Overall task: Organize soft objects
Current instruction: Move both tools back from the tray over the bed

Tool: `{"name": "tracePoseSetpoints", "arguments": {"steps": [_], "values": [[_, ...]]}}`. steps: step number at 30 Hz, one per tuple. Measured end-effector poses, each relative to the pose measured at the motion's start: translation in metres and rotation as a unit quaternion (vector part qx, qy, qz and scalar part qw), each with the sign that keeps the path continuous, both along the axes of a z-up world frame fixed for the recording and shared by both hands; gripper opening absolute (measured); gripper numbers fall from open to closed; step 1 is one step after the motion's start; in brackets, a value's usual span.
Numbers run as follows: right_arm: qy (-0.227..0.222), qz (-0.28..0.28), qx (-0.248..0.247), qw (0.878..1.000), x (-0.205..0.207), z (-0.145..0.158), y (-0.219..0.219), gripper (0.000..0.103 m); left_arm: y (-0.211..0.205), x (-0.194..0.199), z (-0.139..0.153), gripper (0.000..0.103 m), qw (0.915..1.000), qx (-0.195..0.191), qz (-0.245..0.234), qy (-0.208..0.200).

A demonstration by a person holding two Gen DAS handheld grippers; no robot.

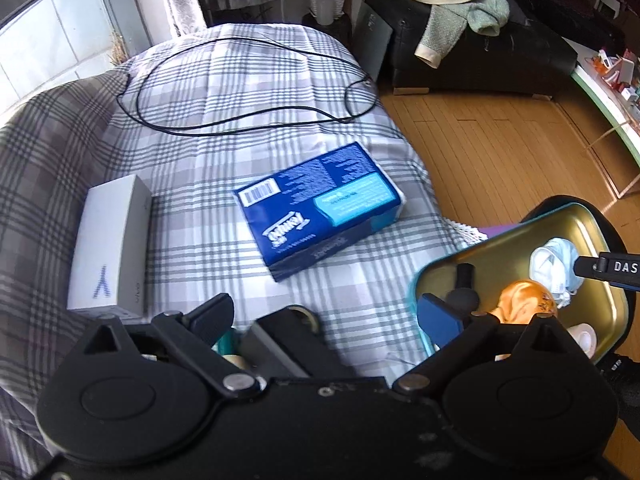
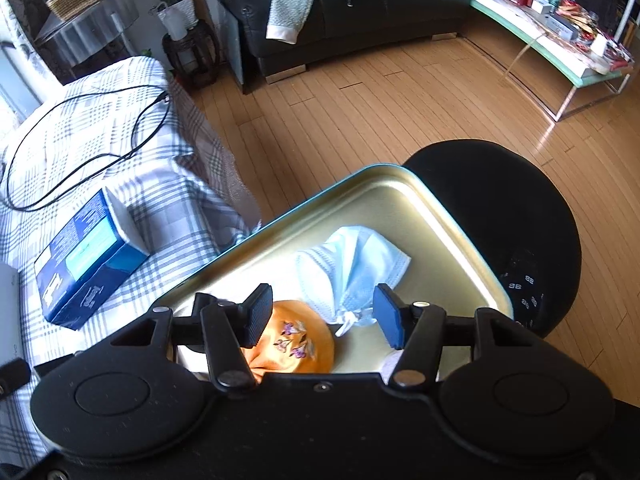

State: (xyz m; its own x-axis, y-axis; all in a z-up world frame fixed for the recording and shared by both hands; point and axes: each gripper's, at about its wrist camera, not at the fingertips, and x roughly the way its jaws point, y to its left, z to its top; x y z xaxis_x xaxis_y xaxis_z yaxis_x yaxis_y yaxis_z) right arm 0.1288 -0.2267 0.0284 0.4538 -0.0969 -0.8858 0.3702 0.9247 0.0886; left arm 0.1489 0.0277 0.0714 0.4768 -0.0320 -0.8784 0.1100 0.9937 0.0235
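I had the right gripper (image 2: 322, 314) poised over the gold tin tray (image 2: 452, 216), its jaws spread apart and holding nothing. Between and just beyond its pads lay the crumpled blue face mask (image 2: 352, 264), and beside that, touching it, the orange embroidered cloth (image 2: 296, 346). The tray rested on a round black stool (image 2: 512, 216) next to the bed. My left gripper (image 1: 326, 316) hung above the plaid bedspread (image 1: 208, 92) with its jaws released wide, gripping nothing. On the bedspread ahead of it I saw 1 blue tissue pack (image 1: 320, 208), 1 grey box (image 1: 110, 244) to its left, and a looped black cable (image 1: 240, 120) farther back.
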Motion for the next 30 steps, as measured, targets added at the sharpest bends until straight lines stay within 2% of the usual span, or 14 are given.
{"name": "tracePoseSetpoints", "arguments": {"steps": [3,6,14,19,25,30], "values": [[-0.003,0.02,-0.002,1.0,0.001,0.001,0.013,0.055,0.027,0.0,-0.001,0.099,0.9996,0.014,0.021,-0.01],[-0.006,0.044,-0.007,0.999,0.002,0.002,0.029,0.055,0.056,0.001,-0.004,0.099,0.9989,0.011,0.045,-0.01],[-0.01,0.106,-0.01,0.994,0.011,0.002,0.077,0.055,0.118,0.004,-0.034,0.1,0.9945,0.009,0.103,0.014],[-0.01,0.154,-0.007,0.988,0.013,0.002,0.114,0.055,0.14,0.003,-0.058,0.1,0.9923,0.021,0.12,0.024],[0.001,0.229,-0.014,0.973,0.015,-0.007,0.163,0.055,0.159,0.001,-0.075,0.1,0.9901,0.015,0.135,0.034],[0.015,0.248,-0.023,0.968,0.032,-0.025,0.189,0.055,0.165,0.001,-0.078,0.1,0.9894,0.012,0.141,0.034]]}}
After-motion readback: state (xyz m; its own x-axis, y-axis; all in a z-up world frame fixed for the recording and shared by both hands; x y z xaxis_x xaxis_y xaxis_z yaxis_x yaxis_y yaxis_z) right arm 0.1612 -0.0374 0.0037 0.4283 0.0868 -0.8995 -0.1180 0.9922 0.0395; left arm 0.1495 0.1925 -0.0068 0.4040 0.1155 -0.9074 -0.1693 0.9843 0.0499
